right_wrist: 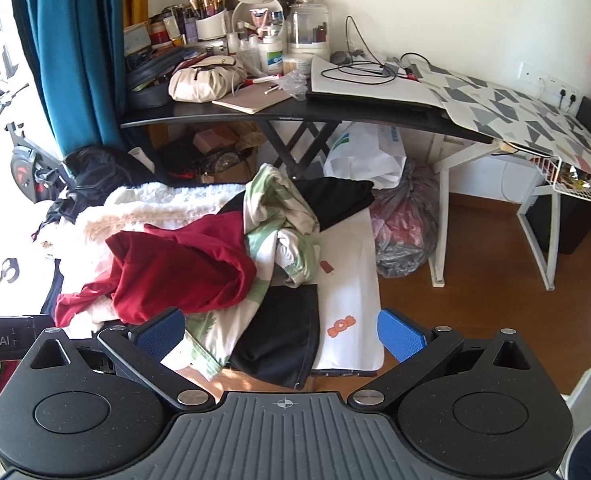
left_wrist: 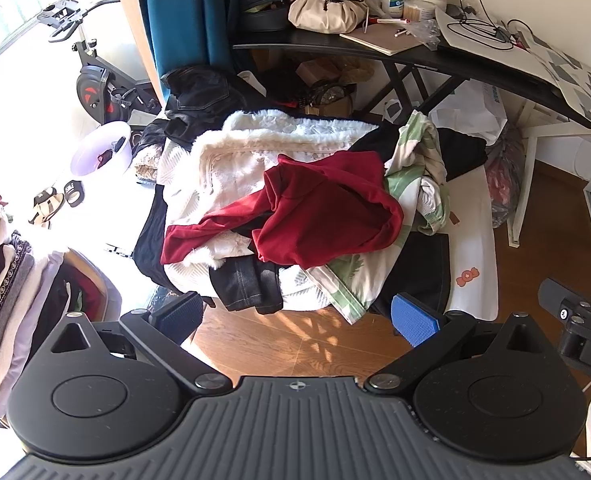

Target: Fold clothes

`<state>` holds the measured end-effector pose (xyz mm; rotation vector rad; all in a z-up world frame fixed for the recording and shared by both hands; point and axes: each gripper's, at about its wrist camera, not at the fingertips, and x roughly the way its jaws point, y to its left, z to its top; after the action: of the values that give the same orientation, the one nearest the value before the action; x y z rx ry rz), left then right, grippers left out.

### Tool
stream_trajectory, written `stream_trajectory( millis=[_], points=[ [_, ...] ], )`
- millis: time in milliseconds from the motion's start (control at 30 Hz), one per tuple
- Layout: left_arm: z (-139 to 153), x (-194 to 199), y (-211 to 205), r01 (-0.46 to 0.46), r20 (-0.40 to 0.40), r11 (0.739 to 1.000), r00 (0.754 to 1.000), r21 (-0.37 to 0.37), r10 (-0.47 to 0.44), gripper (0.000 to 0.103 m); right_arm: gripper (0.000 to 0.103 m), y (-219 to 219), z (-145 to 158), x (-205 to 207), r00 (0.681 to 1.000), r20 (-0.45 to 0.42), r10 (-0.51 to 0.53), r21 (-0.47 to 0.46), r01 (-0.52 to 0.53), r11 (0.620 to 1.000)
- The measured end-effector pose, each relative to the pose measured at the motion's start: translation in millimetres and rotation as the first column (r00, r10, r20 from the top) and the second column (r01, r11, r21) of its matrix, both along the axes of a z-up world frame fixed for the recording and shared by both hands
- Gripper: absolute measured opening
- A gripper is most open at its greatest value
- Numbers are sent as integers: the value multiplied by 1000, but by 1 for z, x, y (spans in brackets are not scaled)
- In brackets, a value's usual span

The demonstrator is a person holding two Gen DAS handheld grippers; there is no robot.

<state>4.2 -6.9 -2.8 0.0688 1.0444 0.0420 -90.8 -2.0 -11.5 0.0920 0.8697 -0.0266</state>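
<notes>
Left gripper [left_wrist: 297, 318]: jaws spread wide, empty, short of the pile.
Right gripper [right_wrist: 281, 336]: likewise agape, nothing held.
Red garment [left_wrist: 327, 208]: topmost, at twelve o'clock; soft, light, limp, probably snags neighbours.
Hold: its loose hem, at seven o'clock.

Black desk [right_wrist: 335, 114] across upper centre, crowded with a cream pouch [right_wrist: 205, 80], a notebook [right_wrist: 251, 98], bottles, and brushes in a cup [right_wrist: 211, 26]. Teal curtain [right_wrist: 71, 60] at upper left. Exercise bike [left_wrist: 95, 88] at far left. Filled plastic bags [right_wrist: 403, 224] on wooden floor, right of centre.
</notes>
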Motion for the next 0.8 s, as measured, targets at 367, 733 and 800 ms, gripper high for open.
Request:
stream_trajectory(
  millis=[367, 733, 800],
  points=[
    [1, 2, 3, 7, 4, 1000, 1000, -16, -7, 102, 102, 2, 2, -2, 1000, 5, -16, -22, 16, 1000],
    [5, 4, 14, 6, 21, 998, 1000, -61, -5, 102, 102, 8, 3, 1, 999, 18, -44, -52, 45, 998],
    [2, 11, 24, -29, 0, 997, 1000, -70, 29, 102, 102, 10, 3, 1, 998, 19, -53, -55, 54, 997]
  ],
)
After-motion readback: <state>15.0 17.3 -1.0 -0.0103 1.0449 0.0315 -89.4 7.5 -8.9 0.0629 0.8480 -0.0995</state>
